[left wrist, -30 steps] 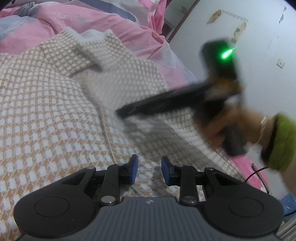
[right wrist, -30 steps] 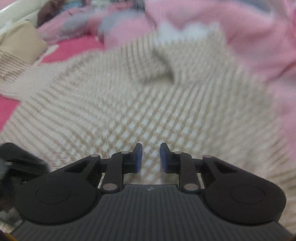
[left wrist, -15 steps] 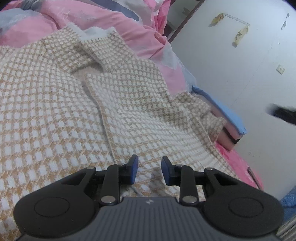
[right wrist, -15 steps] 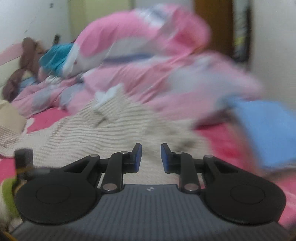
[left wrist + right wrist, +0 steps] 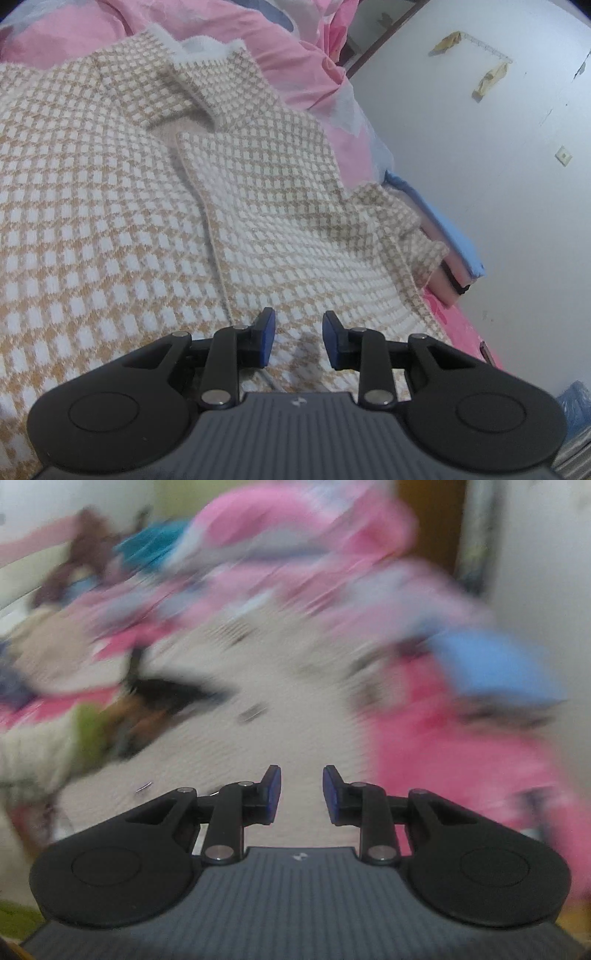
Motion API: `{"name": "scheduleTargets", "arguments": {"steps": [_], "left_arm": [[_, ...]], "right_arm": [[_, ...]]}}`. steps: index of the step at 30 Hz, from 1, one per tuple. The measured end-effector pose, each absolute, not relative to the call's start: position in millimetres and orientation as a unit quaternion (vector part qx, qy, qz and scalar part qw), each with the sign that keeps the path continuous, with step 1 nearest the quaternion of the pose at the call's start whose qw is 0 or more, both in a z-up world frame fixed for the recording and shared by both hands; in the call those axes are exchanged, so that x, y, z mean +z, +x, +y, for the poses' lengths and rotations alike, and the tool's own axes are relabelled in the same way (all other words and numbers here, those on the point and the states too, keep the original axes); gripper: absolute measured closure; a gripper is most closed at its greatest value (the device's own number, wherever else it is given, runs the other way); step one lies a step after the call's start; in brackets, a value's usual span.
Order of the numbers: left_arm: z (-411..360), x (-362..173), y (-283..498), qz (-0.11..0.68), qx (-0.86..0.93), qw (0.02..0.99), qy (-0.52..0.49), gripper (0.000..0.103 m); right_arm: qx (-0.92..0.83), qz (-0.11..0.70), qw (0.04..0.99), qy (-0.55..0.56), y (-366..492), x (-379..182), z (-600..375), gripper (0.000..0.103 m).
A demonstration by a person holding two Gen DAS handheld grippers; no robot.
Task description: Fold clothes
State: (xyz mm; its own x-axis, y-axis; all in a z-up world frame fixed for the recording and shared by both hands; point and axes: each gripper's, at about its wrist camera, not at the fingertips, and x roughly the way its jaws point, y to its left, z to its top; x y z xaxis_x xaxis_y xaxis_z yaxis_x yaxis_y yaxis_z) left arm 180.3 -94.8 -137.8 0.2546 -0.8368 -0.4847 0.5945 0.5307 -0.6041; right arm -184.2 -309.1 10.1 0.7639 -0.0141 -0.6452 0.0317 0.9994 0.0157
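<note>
A tan-and-white checked knit sweater (image 5: 110, 221) lies spread on the bed, its right side folded over the body as a panel (image 5: 280, 221) and a sleeve (image 5: 402, 229) bunched at the right edge. My left gripper (image 5: 298, 341) hovers low over the hem, open, nothing between its blue pads. The right wrist view is heavily blurred. There my right gripper (image 5: 301, 794) is open and empty above the pale sweater (image 5: 295, 716). A dark shape (image 5: 162, 694) with a green sleeve (image 5: 88, 731) at left looks like the other gripper and hand.
A pink quilt (image 5: 266, 40) is heaped beyond the collar. A blue mattress edge (image 5: 447, 232) and white wall (image 5: 498, 166) bound the right side. Pink bedsheet (image 5: 461, 760) shows right of the sweater; blurred bedding piles (image 5: 258, 554) fill the far end.
The right gripper and hand have swung off the sweater and out of the left view. The right camera has pulled back and turned fast. My left gripper has barely moved.
</note>
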Motion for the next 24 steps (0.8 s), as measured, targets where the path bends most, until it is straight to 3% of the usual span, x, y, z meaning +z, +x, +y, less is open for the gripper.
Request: {"name": "scheduleTargets", "arguments": {"steps": [9, 16, 24], "left_arm": [[-95, -135, 188, 0.411, -0.473, 0.770, -0.121, 0.080], [-93, -138, 186, 0.398, -0.482, 0.771, -0.120, 0.080], [-94, -135, 182, 0.391, -0.481, 0.778, -0.104, 0.080]], "right_arm": [[0.117, 0.372, 0.920, 0.048, -26, -96, -253, 0.082], [0.159, 0.334, 0.929, 0.031, -64, -95, -260, 0.084], [0.204, 0.347, 0.915, -0.032, -97, -92, -248, 0.089]]}}
